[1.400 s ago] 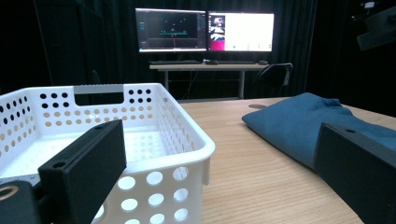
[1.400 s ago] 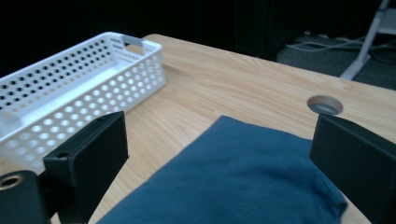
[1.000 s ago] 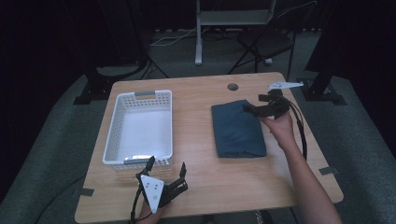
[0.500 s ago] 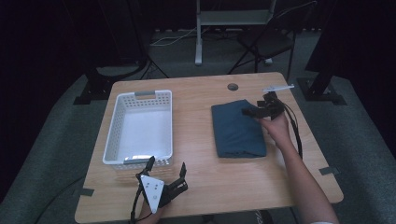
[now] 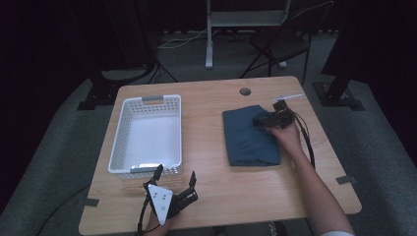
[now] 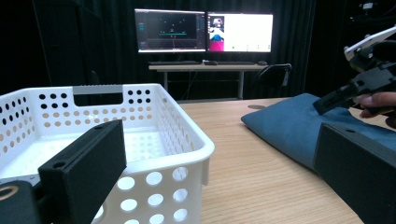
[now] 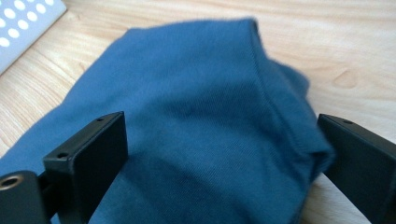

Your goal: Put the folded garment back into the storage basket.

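We are seeing the right tongs having dropped lower and further inward over the folded dark-blue cloth than a second ago, when they were hovering at its far right corner. Their jaws are standing wide apart, straddling the cloth's thick folded edge, gripping nothing. The cloth is lying flat on the right half of the light wooden desk, unmoved. The left tongs are resting where they were at the near edge, jaws spread wide, holding nothing, pointing toward the white perforated plastic basket. We are finding that basket empty, its floor bare. We are counting one basket, one cloth, two tongs.
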{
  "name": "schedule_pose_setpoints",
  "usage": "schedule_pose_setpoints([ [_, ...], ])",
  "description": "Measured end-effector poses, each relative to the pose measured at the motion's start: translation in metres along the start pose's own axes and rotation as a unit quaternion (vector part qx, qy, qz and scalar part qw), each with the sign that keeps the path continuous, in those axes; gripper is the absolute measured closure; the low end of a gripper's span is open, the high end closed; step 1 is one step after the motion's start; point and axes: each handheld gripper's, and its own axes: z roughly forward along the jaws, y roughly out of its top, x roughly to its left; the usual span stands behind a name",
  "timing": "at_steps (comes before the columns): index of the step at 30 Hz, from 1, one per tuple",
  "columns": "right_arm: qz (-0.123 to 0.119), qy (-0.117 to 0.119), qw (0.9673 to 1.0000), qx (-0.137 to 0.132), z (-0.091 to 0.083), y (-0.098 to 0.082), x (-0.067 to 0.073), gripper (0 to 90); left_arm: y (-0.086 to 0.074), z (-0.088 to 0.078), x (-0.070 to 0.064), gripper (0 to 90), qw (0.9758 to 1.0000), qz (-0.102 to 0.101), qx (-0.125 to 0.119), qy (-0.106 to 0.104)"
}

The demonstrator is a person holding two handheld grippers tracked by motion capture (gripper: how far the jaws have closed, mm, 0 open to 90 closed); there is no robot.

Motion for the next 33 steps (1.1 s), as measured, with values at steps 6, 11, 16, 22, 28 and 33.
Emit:
schedule_pose_setpoints([
  [6, 0.011, 0.008, 0.9999, 0.010, 0.007, -0.004, -0.003, 4.2, 0.000, 0.000, 0.000, 4.2, 1.0000, 0.000, -0.001, 0.000],
  [11, 0.015, 0.007, 0.9998, 0.010, 0.010, -0.005, -0.004, 4.2, 0.000, 0.000, 0.000, 4.2, 1.0000, 0.000, -0.001, 0.000],
  [16, -0.004, -0.002, 0.9999, 0.012, 0.012, -0.006, -0.001, 4.1, 0.000, 0.000, 0.000, 4.3, 1.0000, 0.000, -0.001, 0.000],
  [22, -0.027, -0.021, 0.9992, 0.018, 0.016, -0.007, 0.006, 0.2, 0.000, 0.000, 0.000, 4.3, 1.0000, 0.000, -0.001, 0.000],
  [28, -0.035, -0.007, 0.9992, 0.019, 0.014, -0.007, 0.005, 9.1, 0.000, 0.000, 0.000, 4.3, 1.0000, 0.000, -0.001, 0.000],
  [33, -0.035, 0.003, 0.9992, 0.018, 0.011, -0.008, 0.006, 20.5, 0.000, 0.000, 0.000, 4.2, 1.0000, 0.000, -0.001, 0.000],
])
